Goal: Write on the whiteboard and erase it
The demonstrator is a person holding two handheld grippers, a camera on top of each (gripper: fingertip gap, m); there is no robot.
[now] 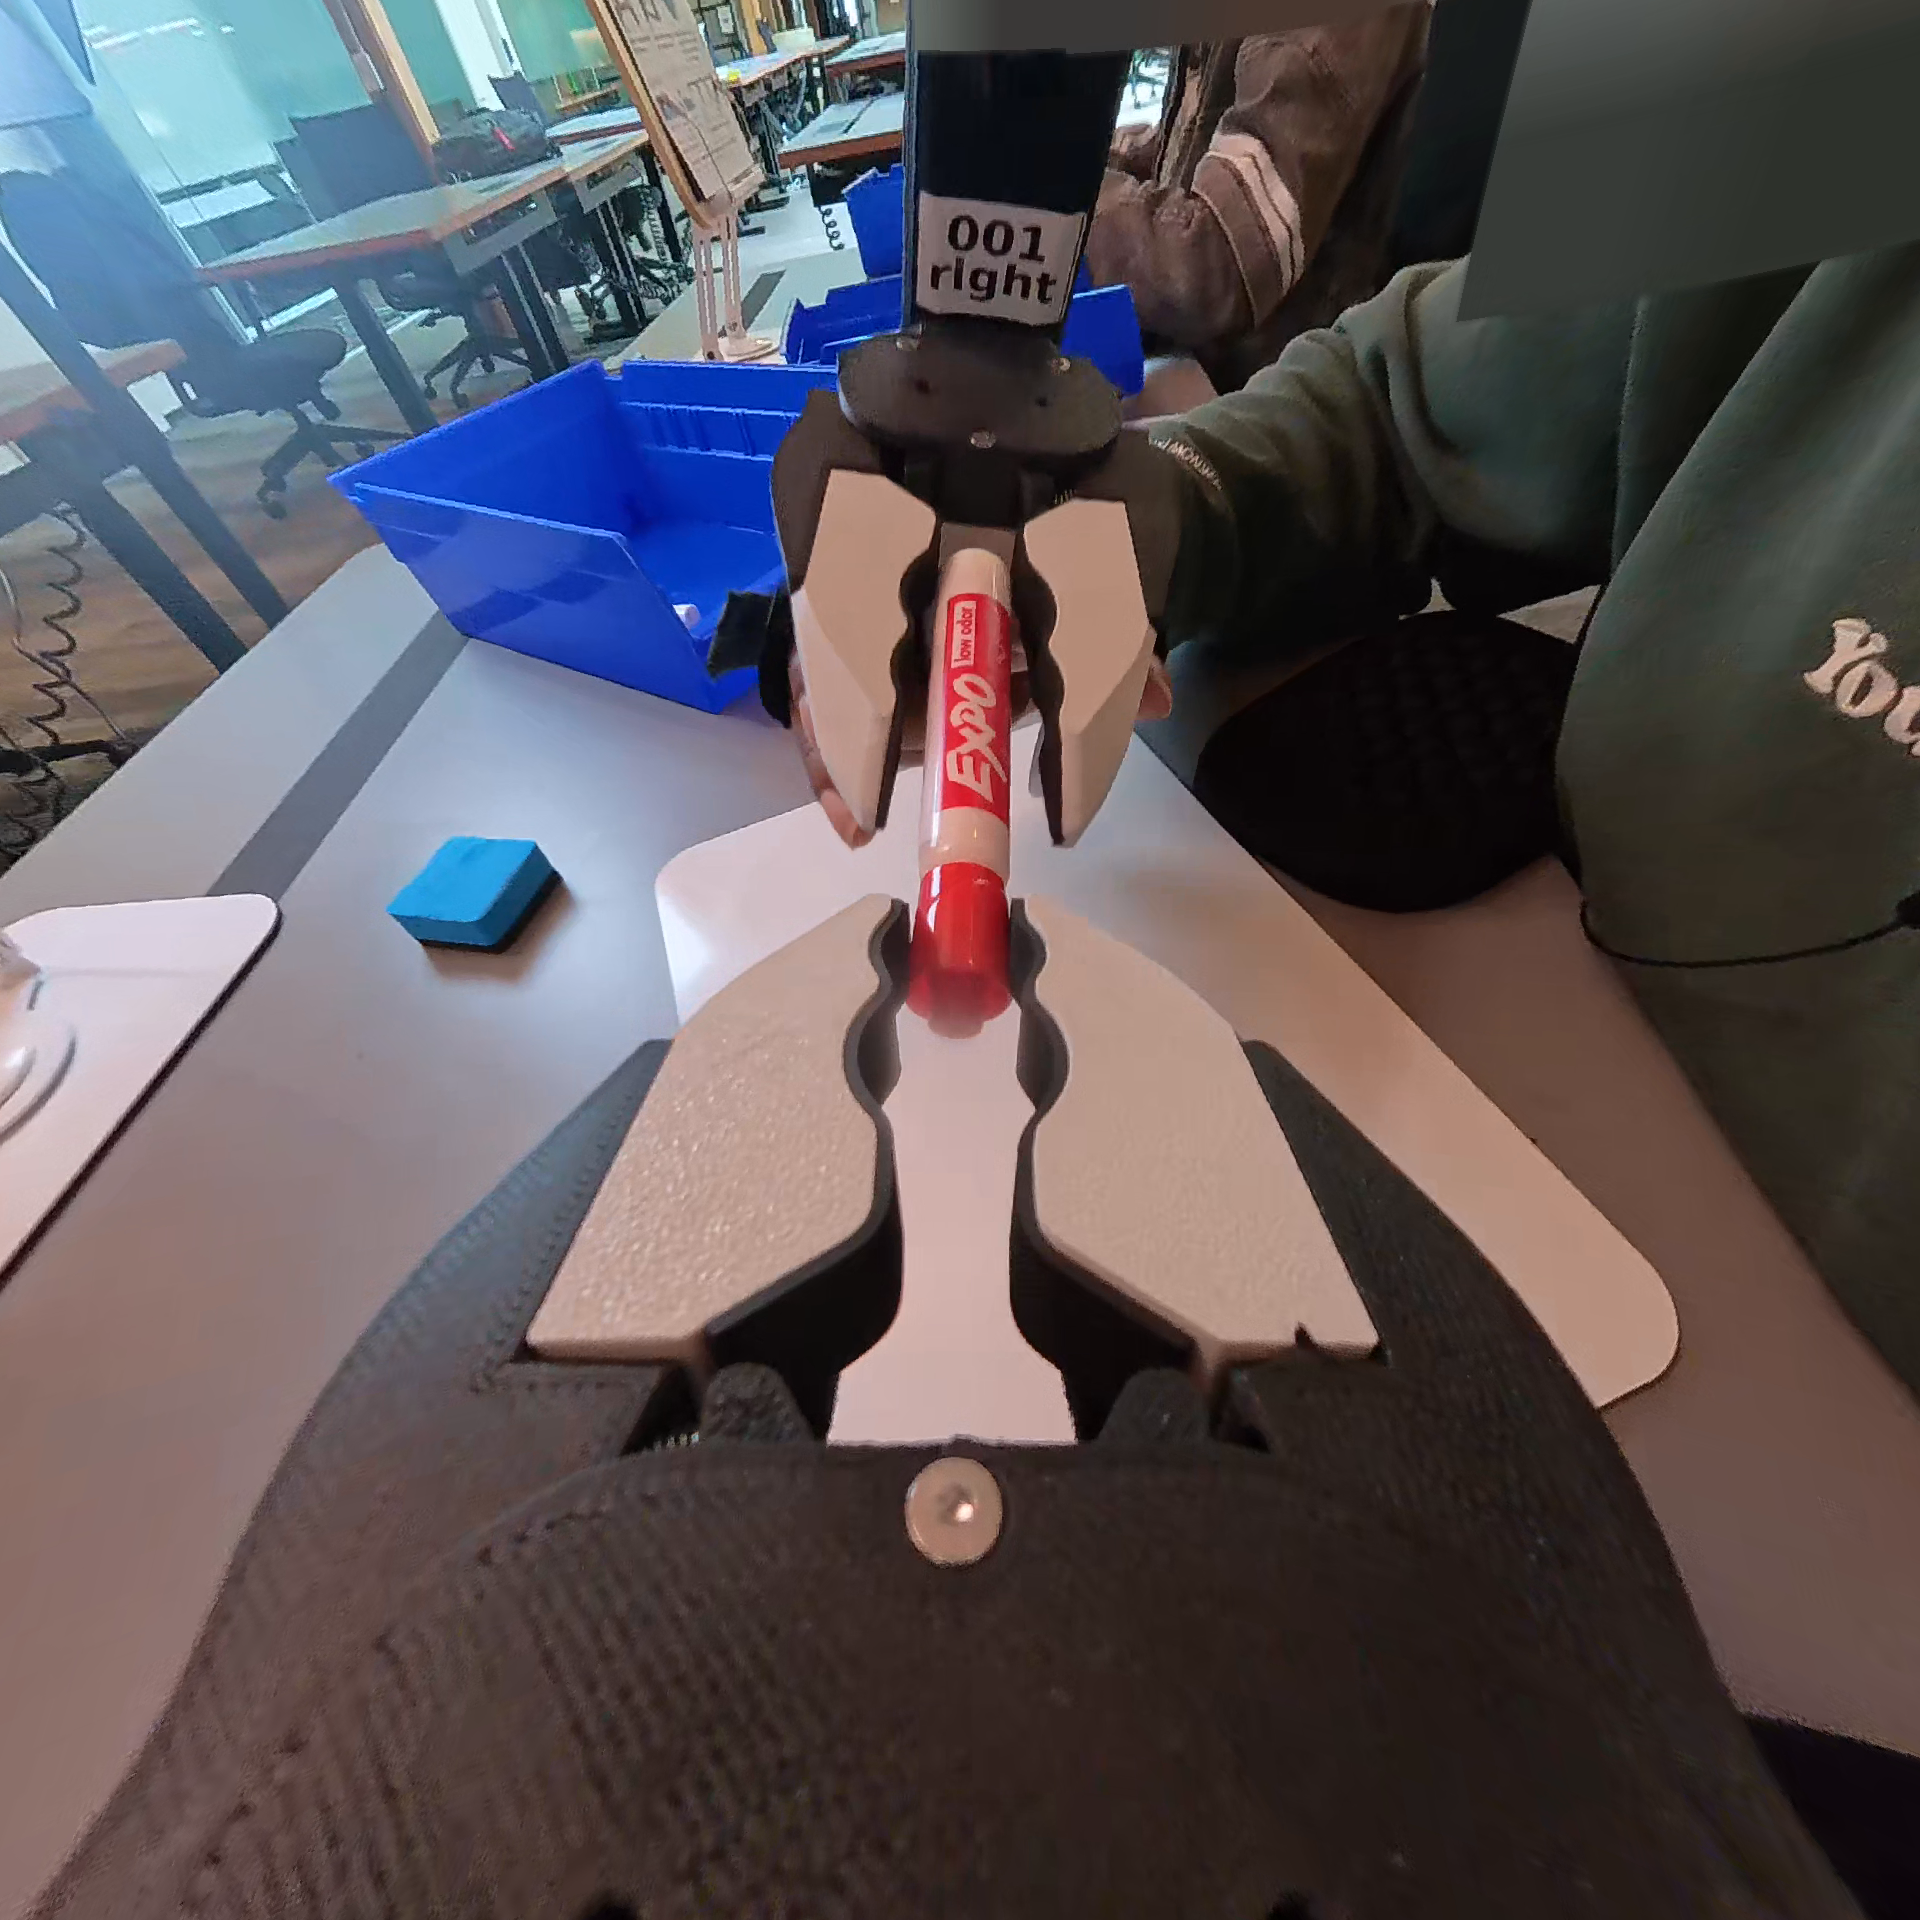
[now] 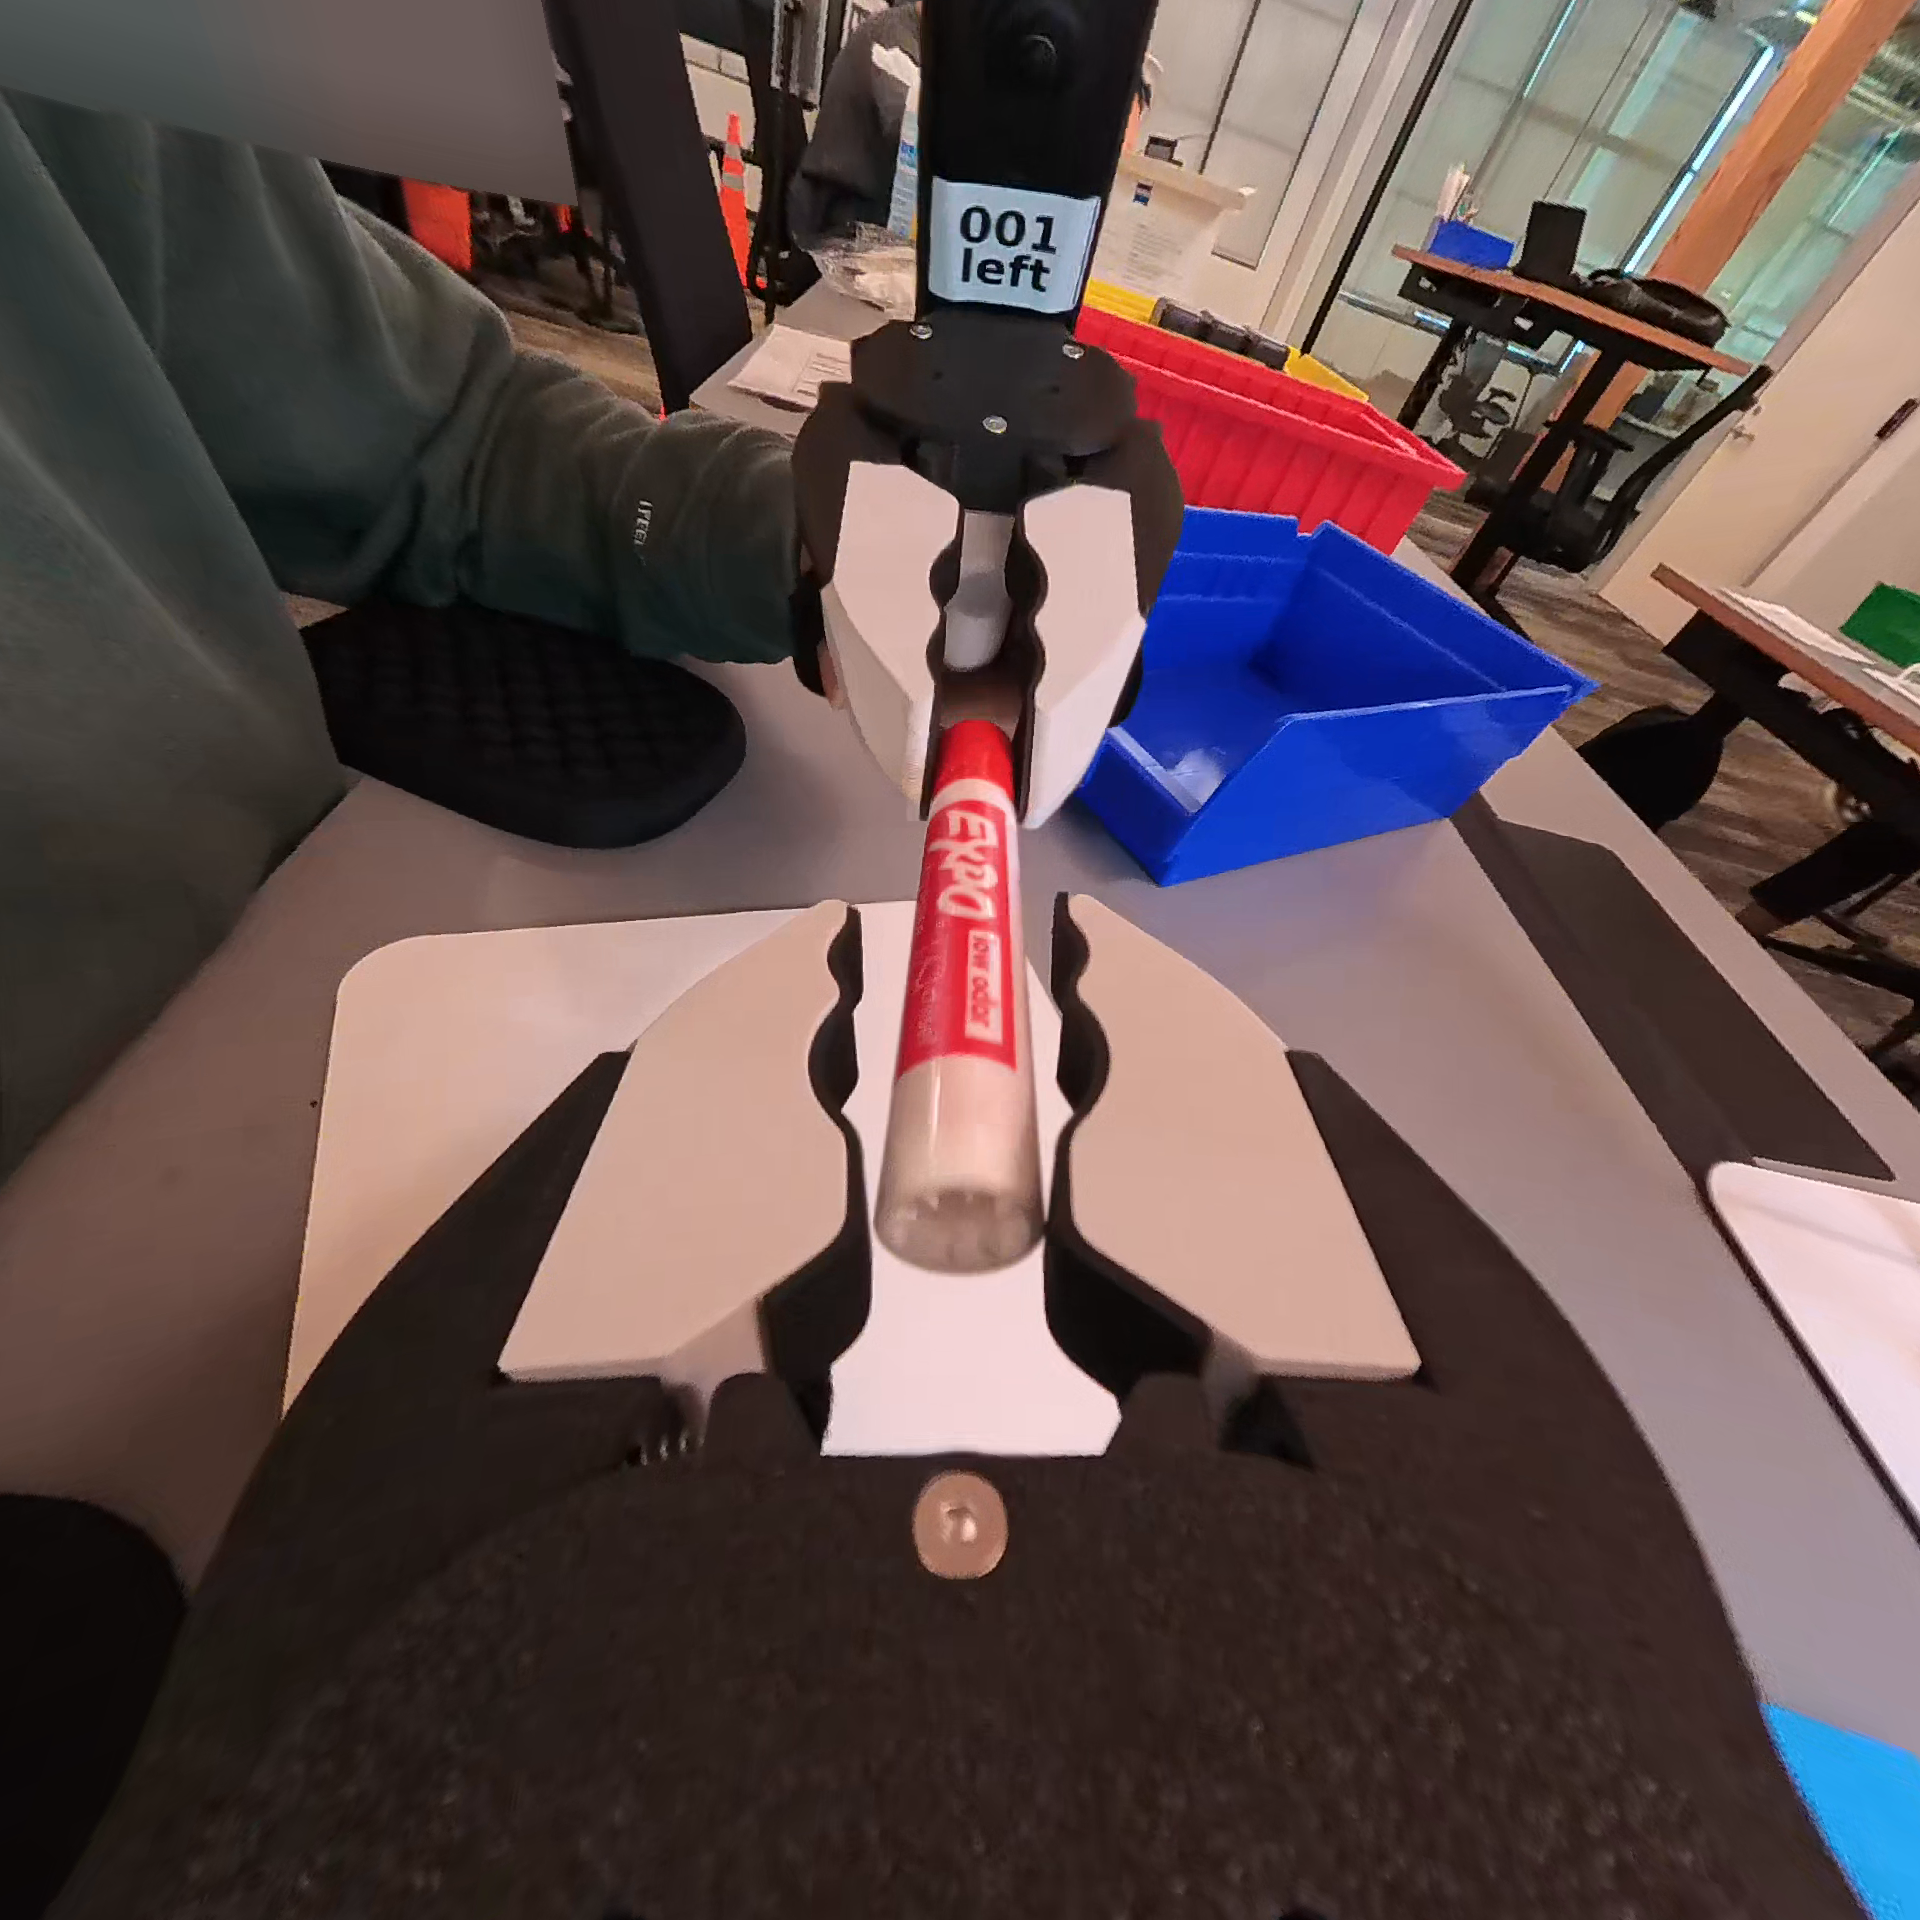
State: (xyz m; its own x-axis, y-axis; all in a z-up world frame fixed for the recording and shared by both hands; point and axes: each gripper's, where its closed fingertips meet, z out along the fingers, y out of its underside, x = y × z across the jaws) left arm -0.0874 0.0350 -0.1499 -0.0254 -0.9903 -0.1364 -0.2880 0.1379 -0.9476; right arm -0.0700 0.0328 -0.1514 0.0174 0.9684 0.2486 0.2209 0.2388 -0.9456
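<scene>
A red-capped dry-erase marker (image 1: 966, 717) is held level above a small whiteboard (image 1: 1351, 1195) between my two grippers, which face each other. My left gripper (image 1: 956, 920) is shut on the marker's red cap (image 1: 958, 935) at its fingertips. My right gripper (image 1: 966, 831) is shut on the white barrel, whose rear end sits deep between the jaws. In the right wrist view, the barrel (image 2: 961, 997) runs out from my right gripper (image 2: 954, 914) to the cap (image 2: 977, 753) inside the left gripper (image 2: 971, 805). The whiteboard (image 2: 499, 1039) shows no marks.
A blue eraser (image 1: 473, 891) lies on the grey table left of the whiteboard. A blue bin (image 1: 582, 551) stands behind it, a red bin (image 2: 1278, 436) farther back. A second whiteboard (image 1: 125, 997) lies at the left edge. A person's green sleeve (image 1: 1403, 468) and a black chair seat (image 1: 1382, 758) are alongside. Both grippers' tips are close together, under 4 cm apart. The right tips stand about 25 cm off the blue eraser (image 1: 473, 891).
</scene>
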